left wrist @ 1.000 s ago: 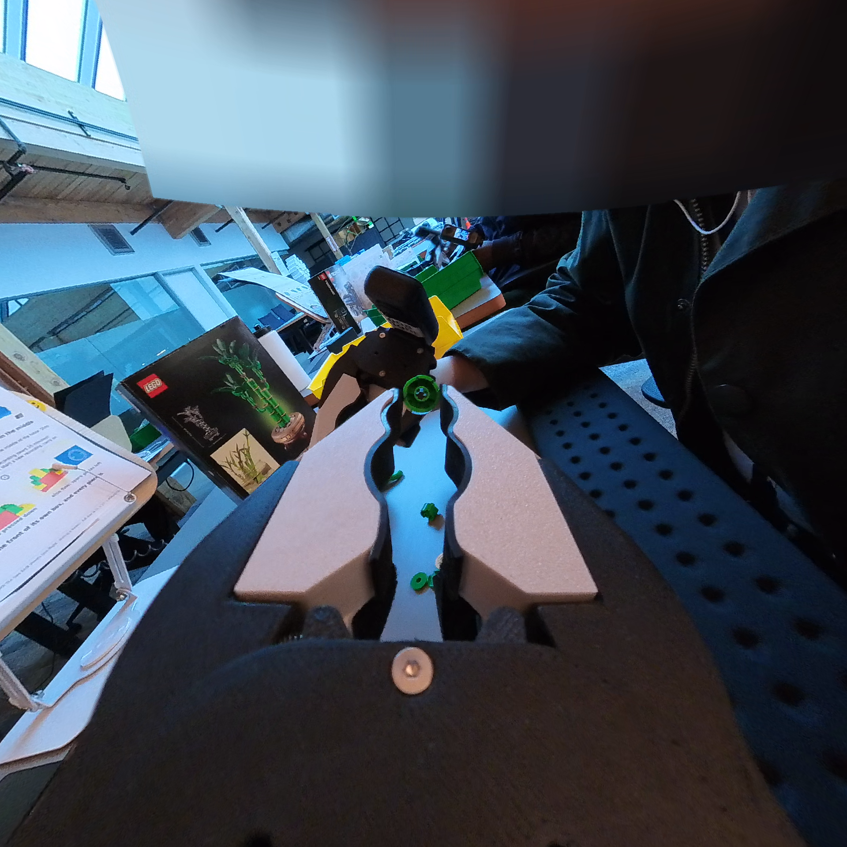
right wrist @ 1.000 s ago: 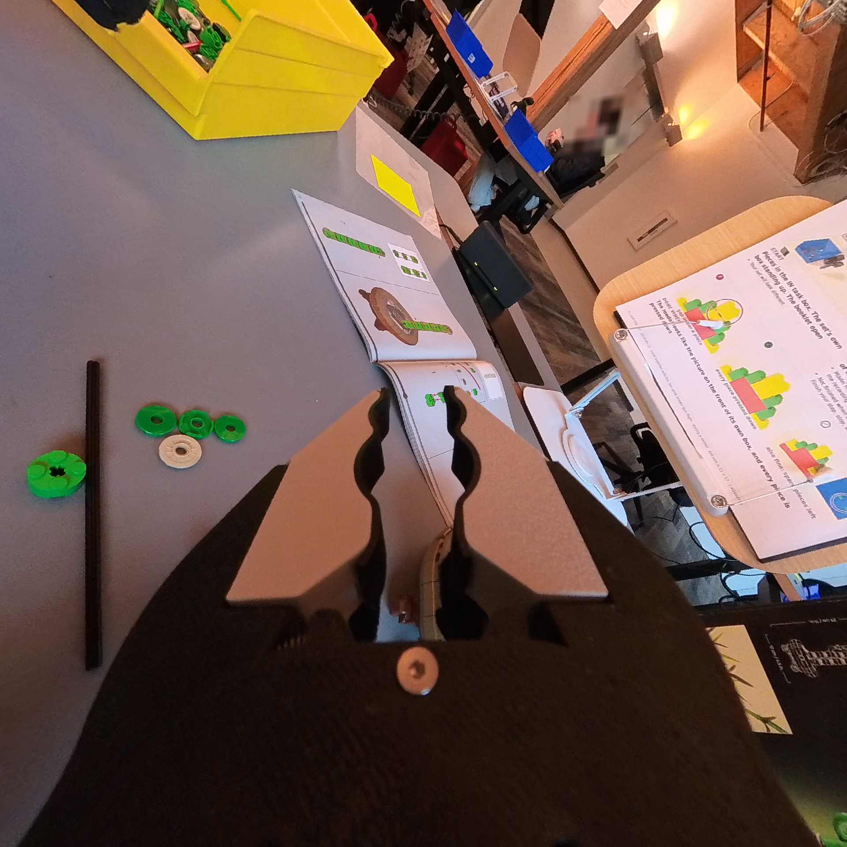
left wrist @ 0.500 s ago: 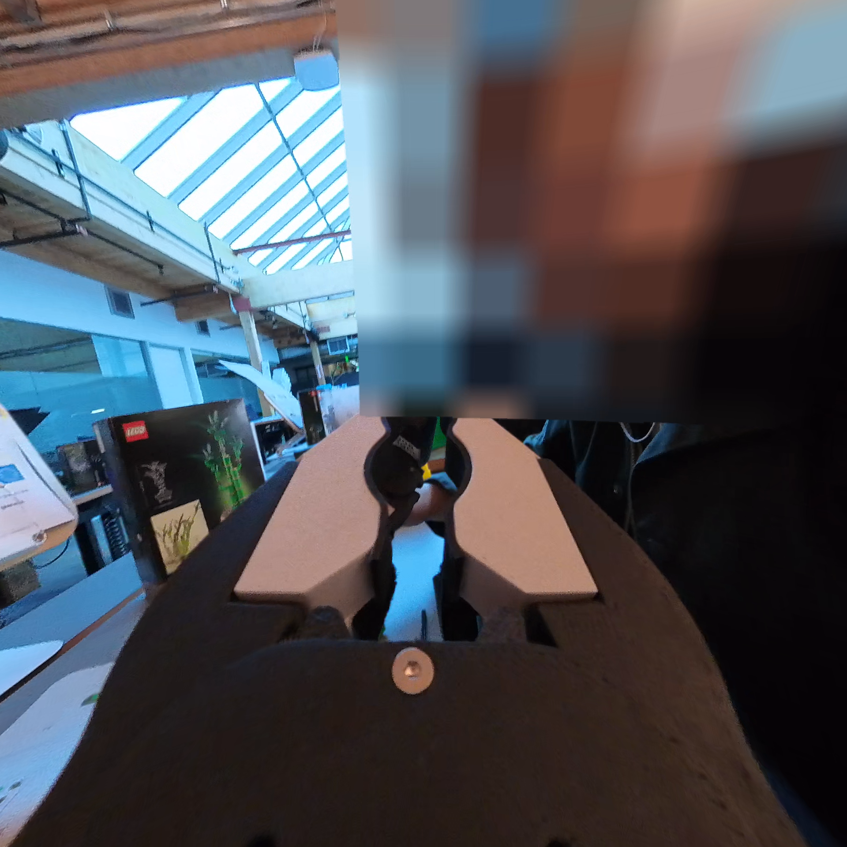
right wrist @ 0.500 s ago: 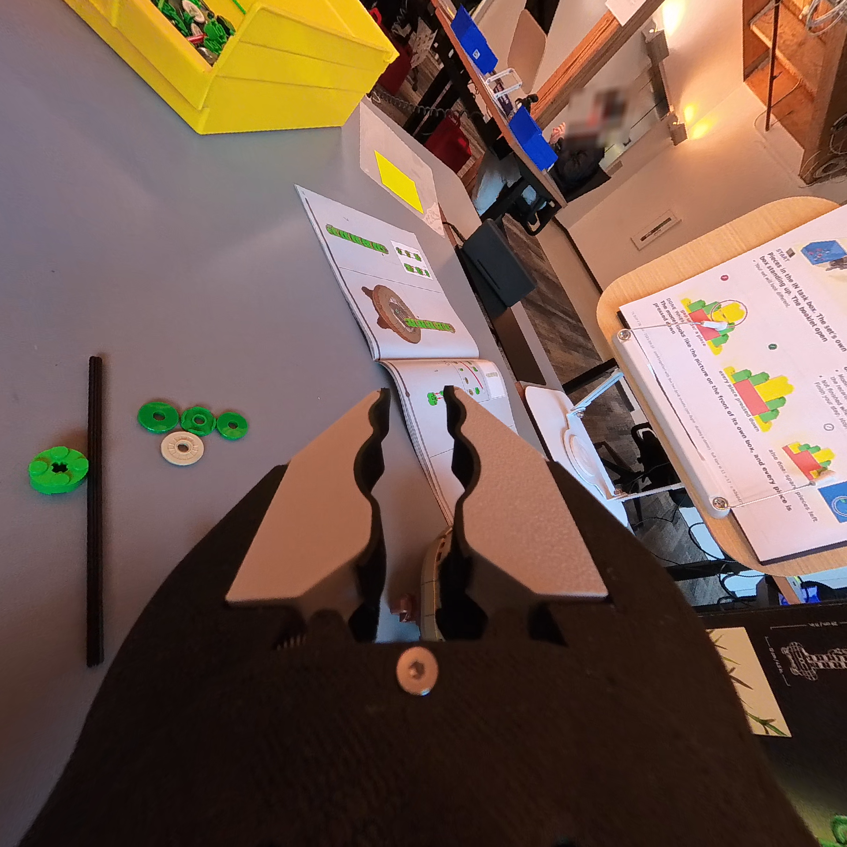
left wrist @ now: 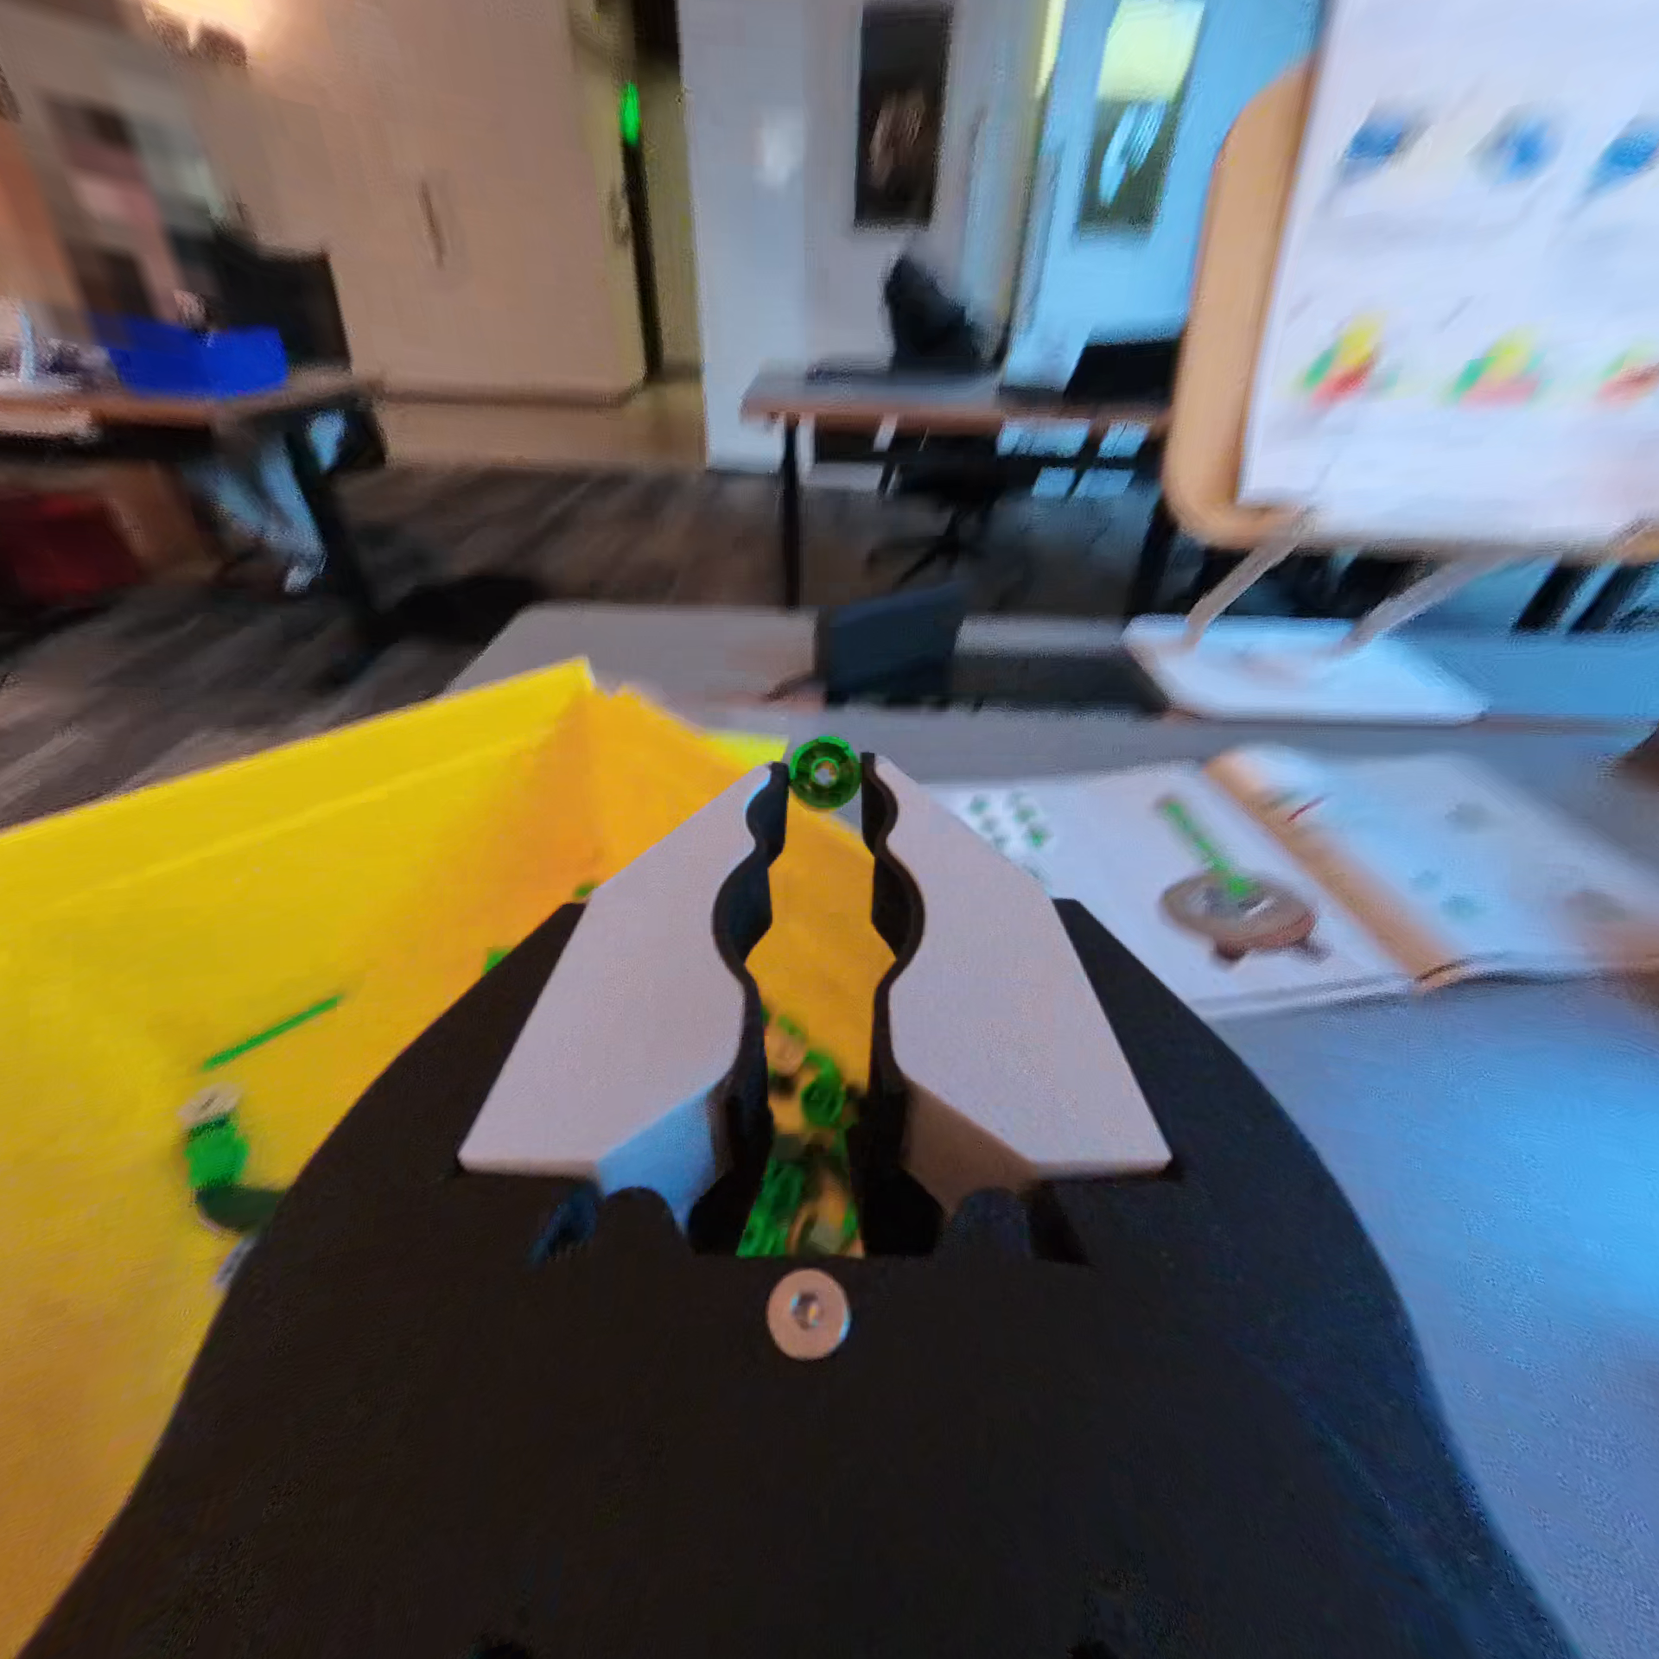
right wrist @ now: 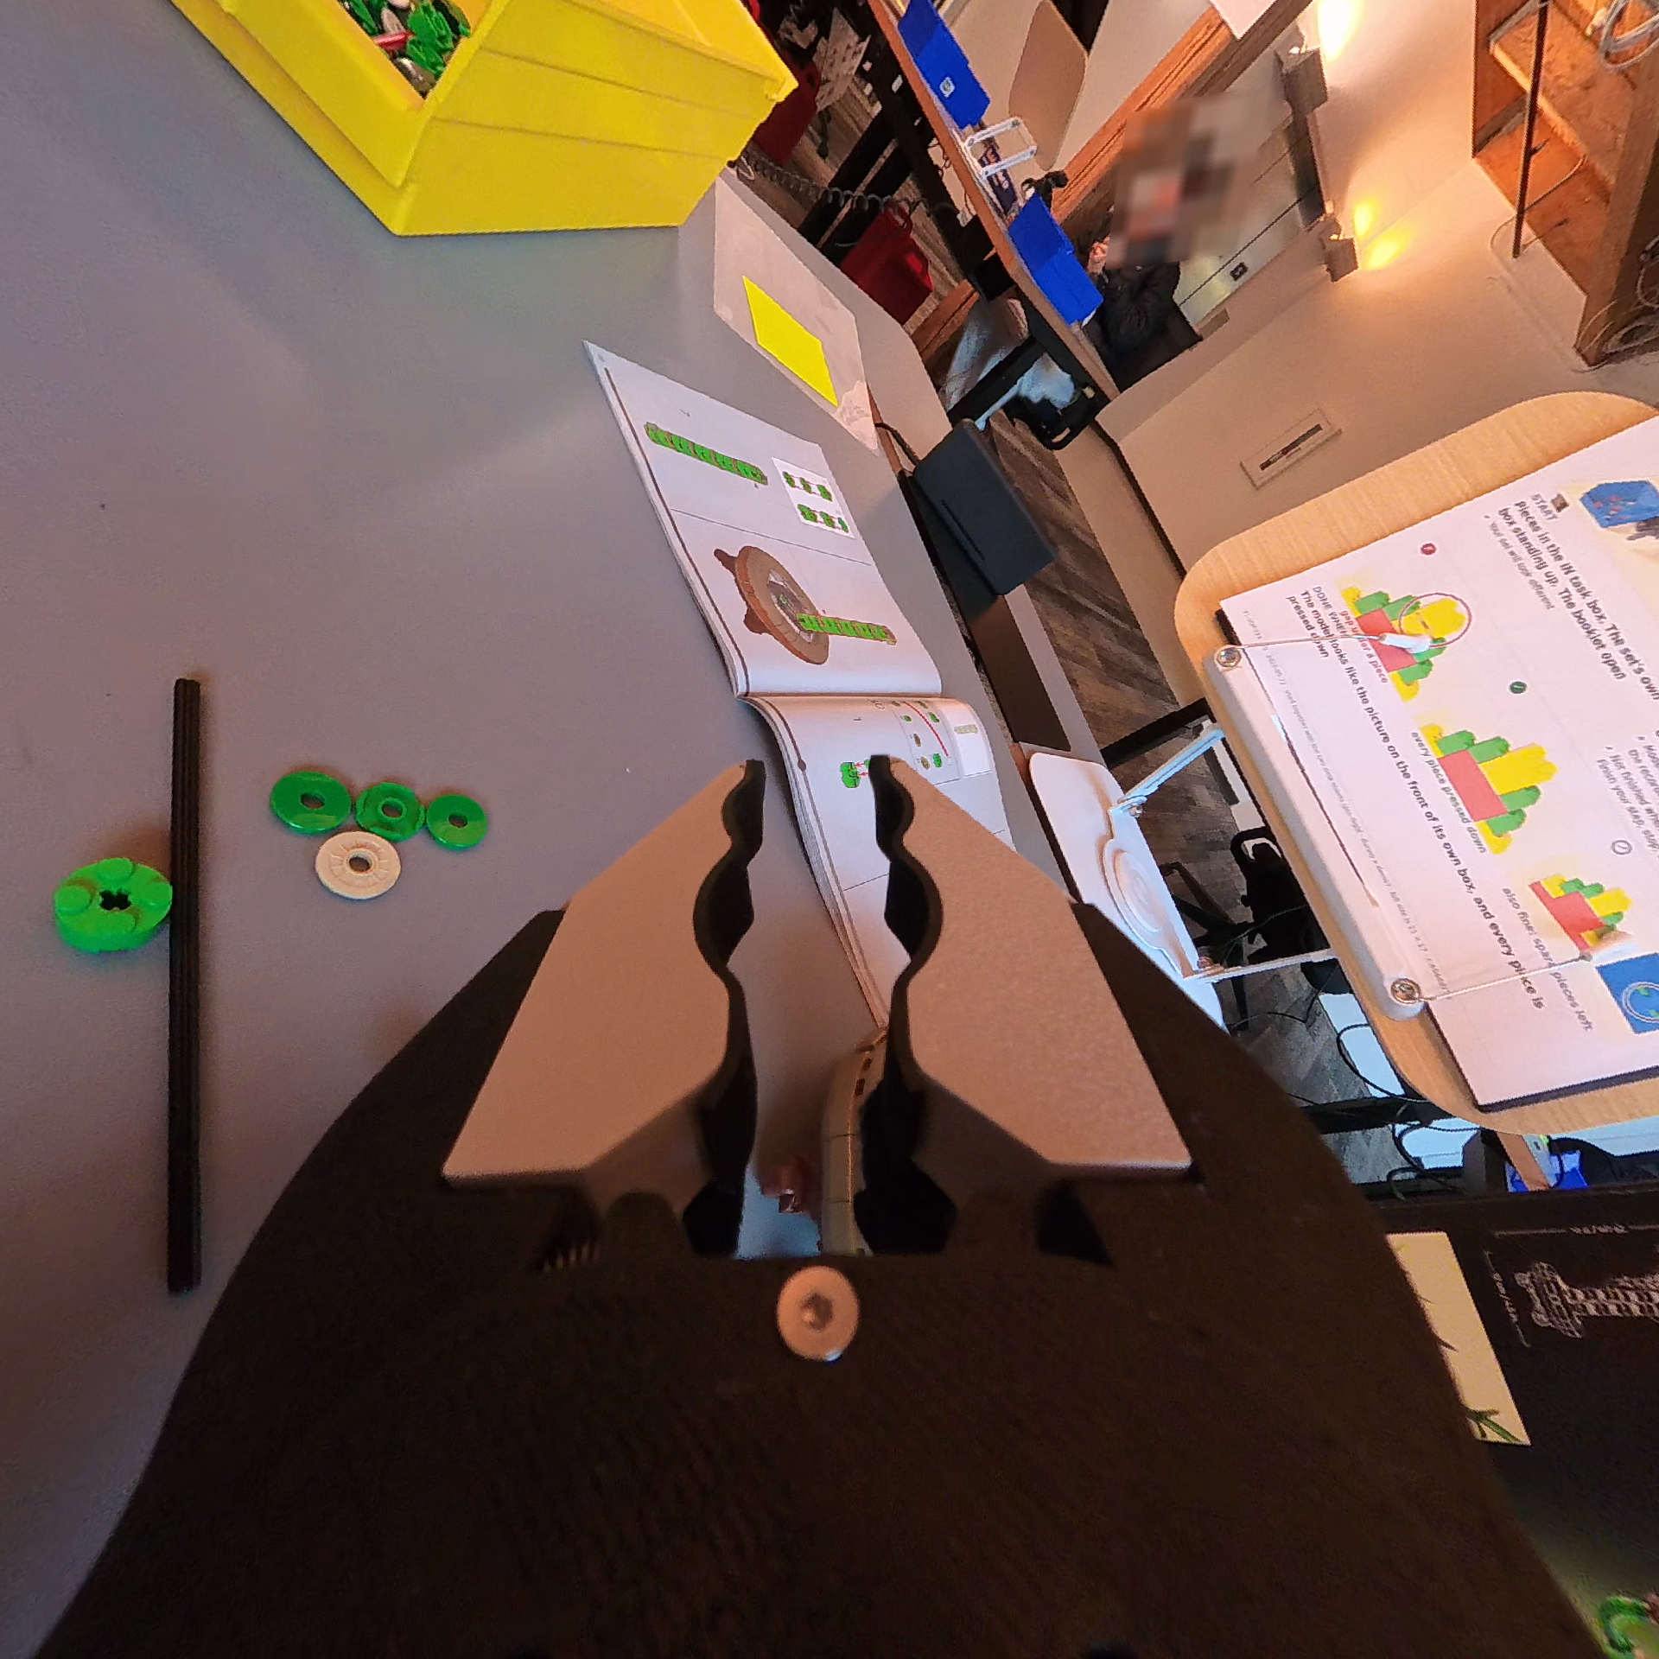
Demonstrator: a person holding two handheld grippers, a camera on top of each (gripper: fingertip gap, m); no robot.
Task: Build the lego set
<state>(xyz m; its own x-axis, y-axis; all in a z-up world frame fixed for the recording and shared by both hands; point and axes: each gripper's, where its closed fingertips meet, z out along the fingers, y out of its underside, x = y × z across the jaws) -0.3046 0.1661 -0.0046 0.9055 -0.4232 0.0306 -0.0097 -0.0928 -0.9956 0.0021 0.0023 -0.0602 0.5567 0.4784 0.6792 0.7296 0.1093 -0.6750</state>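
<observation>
My left gripper is shut on a small green round piece pinched at its fingertips, above the yellow bin of loose green pieces. My right gripper is open and empty above the grey table, over the near page of the open instruction booklet. On the table to its left lie three green round plates, a white round plate, a thicker green round brick and a long black rod.
The yellow bin stands at the table's far left in the right wrist view. A stand with a printed sheet is to the right past the table edge. The booklet lies right of the bin. A dark set box sits at lower right. Left tips to right tips: about 35 cm. The white round plate is about 10 cm from my right fingertips and 35 cm from my left. The right tips stand about 12 cm off the long black rod.
My left gripper has swung round fast, from facing a person and the ceiling to facing over the yellow bin, still holding the green piece. My right gripper has hardly moved.
</observation>
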